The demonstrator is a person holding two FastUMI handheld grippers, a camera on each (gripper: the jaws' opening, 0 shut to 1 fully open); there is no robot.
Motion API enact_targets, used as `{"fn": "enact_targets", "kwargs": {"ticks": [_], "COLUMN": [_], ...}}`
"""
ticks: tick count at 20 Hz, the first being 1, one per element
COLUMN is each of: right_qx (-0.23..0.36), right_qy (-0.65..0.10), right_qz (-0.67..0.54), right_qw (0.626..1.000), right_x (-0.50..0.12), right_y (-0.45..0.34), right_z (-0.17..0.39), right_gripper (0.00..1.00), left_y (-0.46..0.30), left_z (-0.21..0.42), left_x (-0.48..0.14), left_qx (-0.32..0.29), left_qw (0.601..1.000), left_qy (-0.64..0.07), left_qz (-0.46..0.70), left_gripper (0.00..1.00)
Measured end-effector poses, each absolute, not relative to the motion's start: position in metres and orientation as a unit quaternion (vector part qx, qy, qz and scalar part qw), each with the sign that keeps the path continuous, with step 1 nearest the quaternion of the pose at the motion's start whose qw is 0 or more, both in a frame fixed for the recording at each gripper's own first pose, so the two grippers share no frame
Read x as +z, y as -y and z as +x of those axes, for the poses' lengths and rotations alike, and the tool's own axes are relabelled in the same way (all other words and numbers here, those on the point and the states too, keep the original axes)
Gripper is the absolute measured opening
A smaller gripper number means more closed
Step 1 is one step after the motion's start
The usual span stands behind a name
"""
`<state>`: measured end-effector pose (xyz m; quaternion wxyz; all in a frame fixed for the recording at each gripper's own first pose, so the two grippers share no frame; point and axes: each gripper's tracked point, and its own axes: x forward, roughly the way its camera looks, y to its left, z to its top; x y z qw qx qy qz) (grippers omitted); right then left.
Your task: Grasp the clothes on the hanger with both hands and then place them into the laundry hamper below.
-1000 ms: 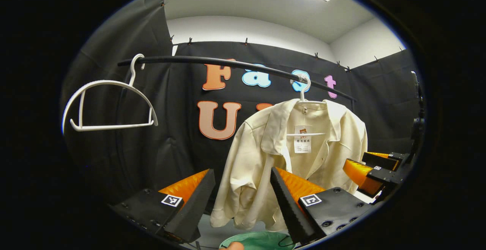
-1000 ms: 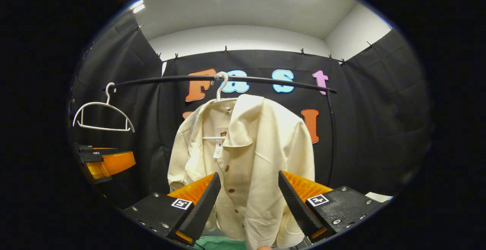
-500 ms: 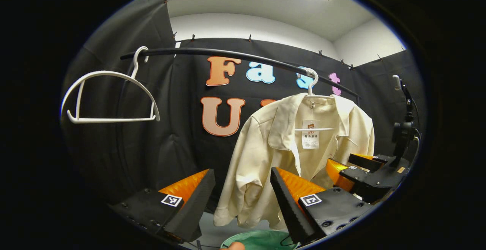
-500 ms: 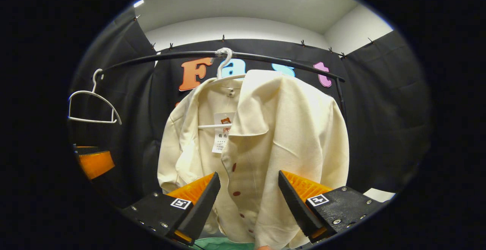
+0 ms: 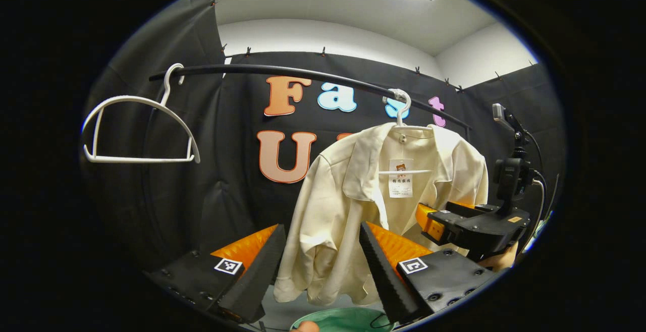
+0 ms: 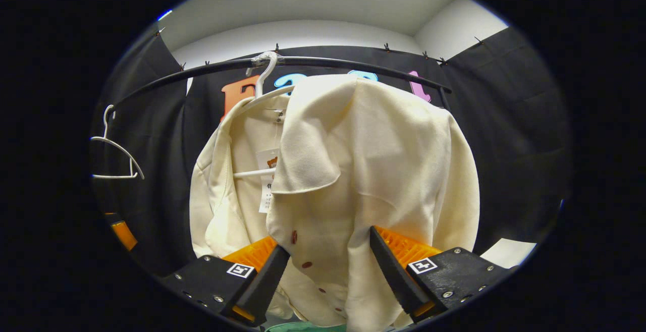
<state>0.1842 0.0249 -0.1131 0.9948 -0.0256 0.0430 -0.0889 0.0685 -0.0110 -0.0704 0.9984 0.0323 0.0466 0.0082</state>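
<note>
A cream button shirt [image 5: 363,206] hangs open on a white hanger [image 5: 402,115] from the black rail [image 5: 282,71]. In the left gripper view my left gripper [image 5: 323,266] is open, a short way in front of the shirt's left sleeve, with nothing between its fingers. The right gripper [image 5: 454,223] shows at the shirt's right side. In the right gripper view the shirt [image 6: 373,160] is very close. My right gripper [image 6: 328,271] stands open with the buttoned front panel hanging between its fingers, apart from both. The green hamper [image 5: 343,319] sits below the shirt.
An empty white hanger [image 5: 136,130] hangs at the rail's left end; it is the small empty hanger [image 6: 113,155] in the right gripper view. Black cloth walls close the booth behind and at both sides. A fingertip [image 5: 305,326] shows at the bottom edge.
My right gripper has moved in toward the shirt, which now looms large with its front panel between the fingers. The left gripper has barely shifted. Both stay open.
</note>
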Motion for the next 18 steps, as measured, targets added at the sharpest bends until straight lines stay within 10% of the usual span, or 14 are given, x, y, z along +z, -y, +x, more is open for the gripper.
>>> {"fn": "enact_targets", "kwargs": {"ticks": [18], "right_qx": [-0.059], "right_qy": [-0.031], "right_qz": [-0.035], "right_qw": [0.997], "right_x": [-0.108], "right_y": [0.001], "right_z": [0.188], "right_gripper": [0.08], "left_y": [0.056], "left_z": [0.14], "left_x": [-0.101], "left_qx": [-0.01], "left_qw": [0.998], "left_qy": [-0.059], "left_qz": [0.023], "left_gripper": [0.97]}}
